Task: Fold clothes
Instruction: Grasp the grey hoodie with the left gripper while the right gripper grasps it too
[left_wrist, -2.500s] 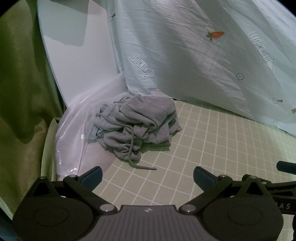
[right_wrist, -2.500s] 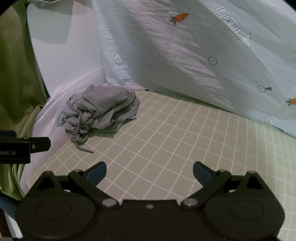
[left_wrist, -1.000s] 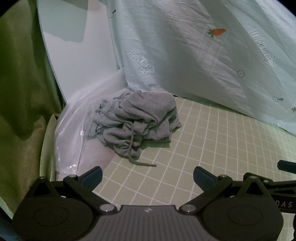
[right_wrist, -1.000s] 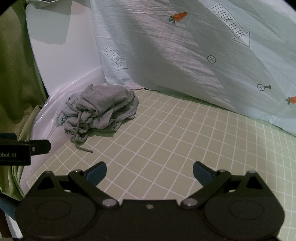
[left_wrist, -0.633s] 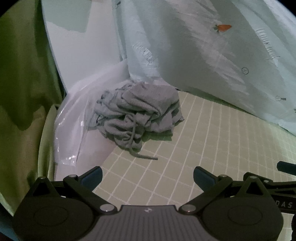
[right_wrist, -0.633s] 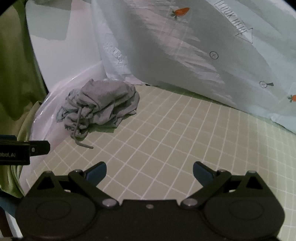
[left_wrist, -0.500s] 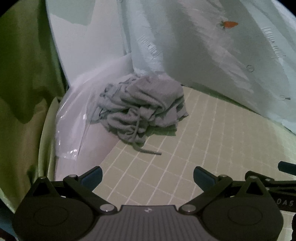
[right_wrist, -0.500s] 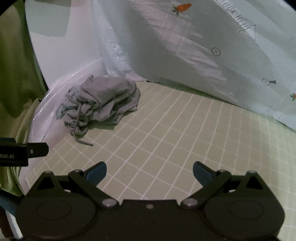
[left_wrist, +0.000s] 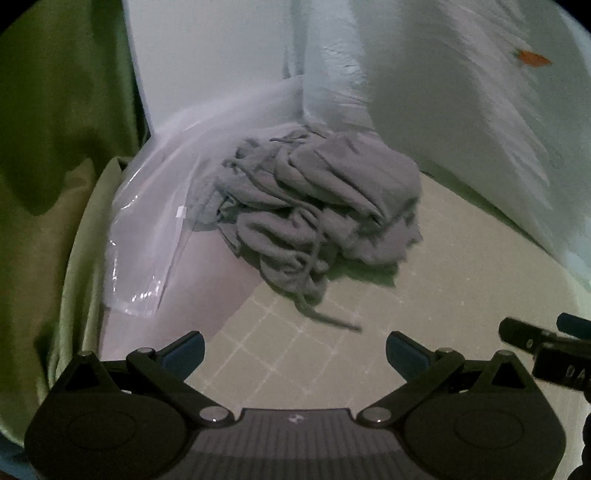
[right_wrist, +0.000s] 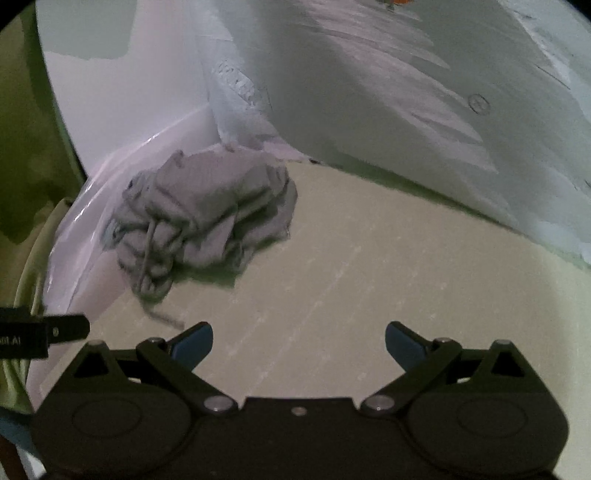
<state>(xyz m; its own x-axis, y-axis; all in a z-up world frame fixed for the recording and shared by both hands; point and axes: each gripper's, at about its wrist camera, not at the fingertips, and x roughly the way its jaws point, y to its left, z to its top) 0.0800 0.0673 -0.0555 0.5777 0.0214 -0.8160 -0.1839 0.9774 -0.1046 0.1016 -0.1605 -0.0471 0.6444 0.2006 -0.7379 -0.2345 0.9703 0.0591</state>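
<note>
A crumpled grey garment (left_wrist: 317, 210) with a drawstring lies bunched at the far left of the green checked mat (left_wrist: 461, 295), partly on clear plastic sheeting. In the right wrist view the same grey garment (right_wrist: 207, 218) sits ahead and to the left. My left gripper (left_wrist: 295, 350) is open, empty, and a short way in front of the pile. My right gripper (right_wrist: 299, 345) is also open and empty, farther from the pile and to its right. Both now frames are motion-blurred.
A pale blue printed sheet (left_wrist: 461, 110) hangs behind the mat. A white panel (left_wrist: 207, 62) and clear plastic sheeting (left_wrist: 147, 236) stand at the left, with green fabric (left_wrist: 55, 147) beyond. The other gripper's tip (left_wrist: 546, 343) shows at the right edge.
Both grippers have moved forward toward the grey garment, which now looks larger and nearer in both views. Their jaws have stayed open. The garment itself has not moved.
</note>
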